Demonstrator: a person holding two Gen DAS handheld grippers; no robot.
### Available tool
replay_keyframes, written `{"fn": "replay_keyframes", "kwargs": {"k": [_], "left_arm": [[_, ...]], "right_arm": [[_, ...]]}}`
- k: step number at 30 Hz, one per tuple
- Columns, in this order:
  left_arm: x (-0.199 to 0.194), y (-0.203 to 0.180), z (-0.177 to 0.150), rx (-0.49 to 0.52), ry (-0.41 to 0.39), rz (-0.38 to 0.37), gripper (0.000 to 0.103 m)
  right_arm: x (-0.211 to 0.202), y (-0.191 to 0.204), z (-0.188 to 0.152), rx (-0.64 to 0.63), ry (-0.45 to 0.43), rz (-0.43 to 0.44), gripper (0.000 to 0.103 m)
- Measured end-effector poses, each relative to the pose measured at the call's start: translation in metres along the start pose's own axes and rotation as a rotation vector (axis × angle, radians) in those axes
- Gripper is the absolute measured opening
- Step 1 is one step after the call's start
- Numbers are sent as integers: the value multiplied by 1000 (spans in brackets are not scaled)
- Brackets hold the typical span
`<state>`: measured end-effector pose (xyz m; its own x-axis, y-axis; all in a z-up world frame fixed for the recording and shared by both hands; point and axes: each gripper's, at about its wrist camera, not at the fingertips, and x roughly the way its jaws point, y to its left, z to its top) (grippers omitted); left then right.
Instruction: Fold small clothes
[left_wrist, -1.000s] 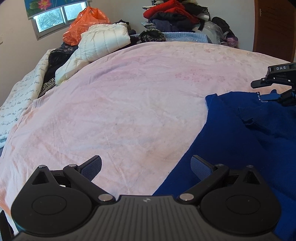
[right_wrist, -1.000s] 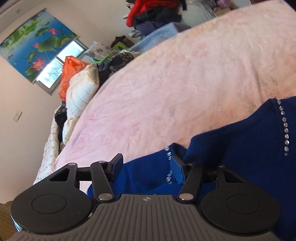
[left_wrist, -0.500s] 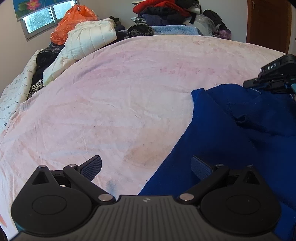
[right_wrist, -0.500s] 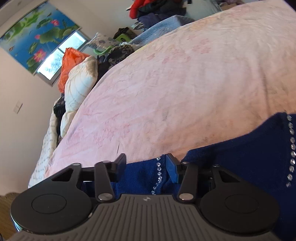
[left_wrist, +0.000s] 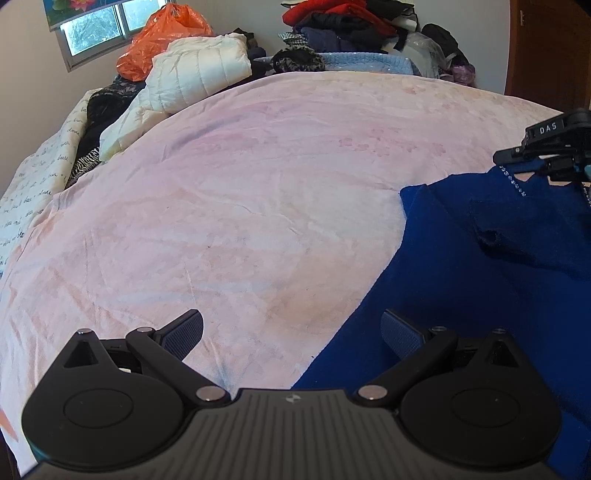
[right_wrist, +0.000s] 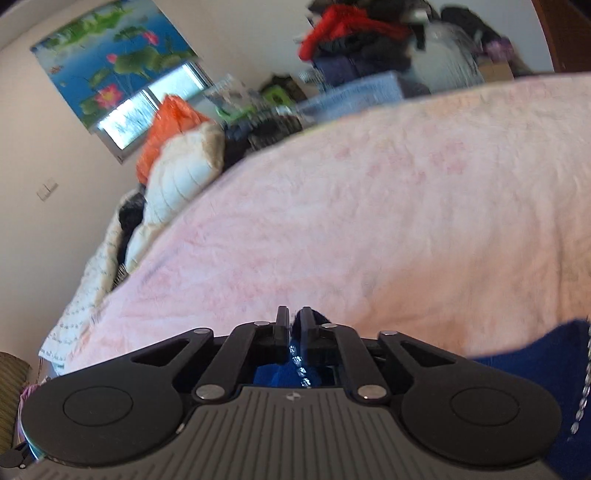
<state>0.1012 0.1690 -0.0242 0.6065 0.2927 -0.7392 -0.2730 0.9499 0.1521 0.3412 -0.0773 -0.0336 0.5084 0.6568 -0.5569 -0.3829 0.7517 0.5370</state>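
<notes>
The right gripper (right_wrist: 294, 325) is closing, pinching the beaded neckline of a blue top (left_wrist: 461, 280), probably to lift it for folding. The left gripper (left_wrist: 291, 332) hovers wide and empty over the top's edge on the pink bed (left_wrist: 240, 184).

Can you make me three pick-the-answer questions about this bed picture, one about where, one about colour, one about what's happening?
1. Where is the orange bag?
A. below the window
B. beside the door
C. on the floor

2. What colour is the top being folded?
A. red
B. dark blue
C. white

3. How do the left gripper's jaws stand?
A. shut on the top
B. gripping the pink sheet
C. open, holding nothing

Answers:
1 A: it sits just under the window frame.
2 B: the cloth with sparkly studs is deep blue.
3 C: its pads stand far apart over the sheet and the top's edge.
</notes>
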Motion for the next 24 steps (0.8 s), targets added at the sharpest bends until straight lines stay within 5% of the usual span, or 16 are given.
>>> {"fn": "replay_keyframes", "kwargs": {"k": [3, 8, 12, 15, 17, 21, 24], "left_arm": [[-6, 5, -3, -1, -9, 13, 103], [-11, 15, -9, -22, 3, 24, 103], [-12, 14, -22, 14, 31, 33, 103], [-11, 10, -35, 80, 25, 85, 103], [-7, 10, -42, 110, 32, 131, 103], [-7, 18, -45, 96, 43, 131, 103], [-23, 31, -43, 69, 6, 164, 103]], "right_arm": [[-1, -4, -11, 15, 11, -66, 27], [-42, 6, -29, 25, -55, 17, 28], [-44, 19, -49, -55, 49, 18, 53], [-40, 18, -57, -78, 62, -93, 52], [-52, 21, -62, -61, 26, -76, 54], [-65, 34, -77, -99, 38, -6, 75], [-58, 32, -86, -108, 96, -52, 71]]}}
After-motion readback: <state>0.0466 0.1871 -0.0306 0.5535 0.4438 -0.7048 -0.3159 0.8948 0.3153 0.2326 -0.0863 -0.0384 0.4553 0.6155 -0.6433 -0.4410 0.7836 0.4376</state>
